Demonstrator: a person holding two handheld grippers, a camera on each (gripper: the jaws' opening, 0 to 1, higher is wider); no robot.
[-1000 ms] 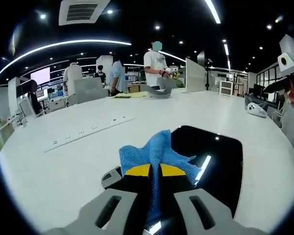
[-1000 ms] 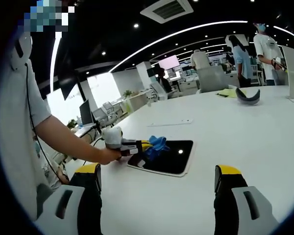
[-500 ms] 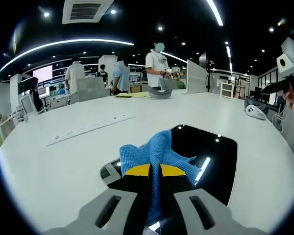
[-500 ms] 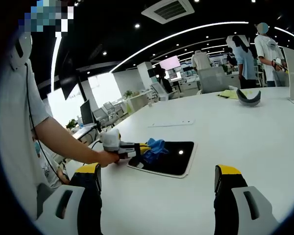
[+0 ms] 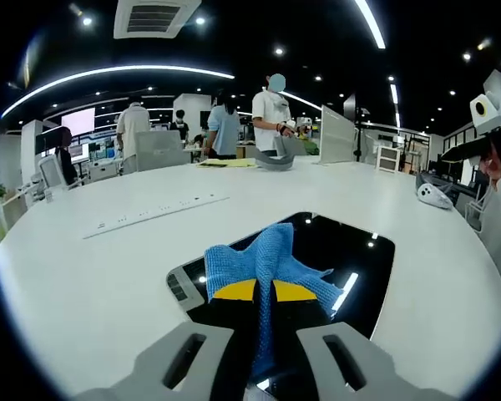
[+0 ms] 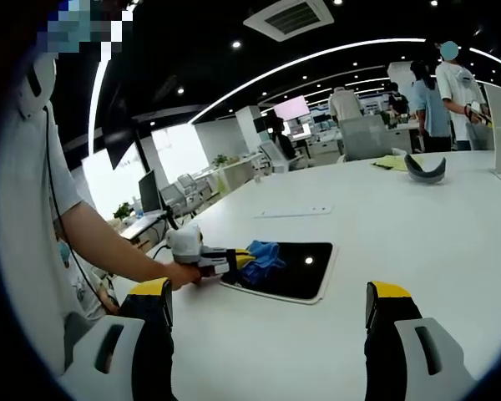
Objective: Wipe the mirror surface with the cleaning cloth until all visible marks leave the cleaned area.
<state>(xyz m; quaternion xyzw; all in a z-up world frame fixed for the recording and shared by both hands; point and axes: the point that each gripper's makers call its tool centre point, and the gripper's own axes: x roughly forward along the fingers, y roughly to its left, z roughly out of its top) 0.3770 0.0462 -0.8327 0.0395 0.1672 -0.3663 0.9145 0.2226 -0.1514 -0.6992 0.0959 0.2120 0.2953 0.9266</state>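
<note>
Clamping together on one blue cleaning cloth (image 5: 267, 263), the left gripper (image 5: 265, 291) is pressing it onto the near part of the single mirror (image 5: 351, 259), with the cloth bunching up and spilling forward over the yellow jaw tips. In the right gripper view the left gripper (image 6: 234, 261) is reaching in from the left, lying nearly level along the table, gripped by the person's hand (image 6: 179, 272) with the forearm stretching out straight from the sleeve. The cleaning cloth (image 6: 263, 253) is sitting on the left end of the mirror (image 6: 296, 271).

One mirror is lying flat on the round white table (image 6: 417, 251), a dark rounded rectangle in a pale frame; its long axis is running left to right across the right gripper view, and away and to the right in the left gripper view, reflecting ceiling lights.

Standing wide apart and gripping nothing, the right gripper (image 6: 267, 322) is hovering over bare table, well apart from the mirror.

Several people (image 5: 270, 117) are standing at the table's far edge.
</note>
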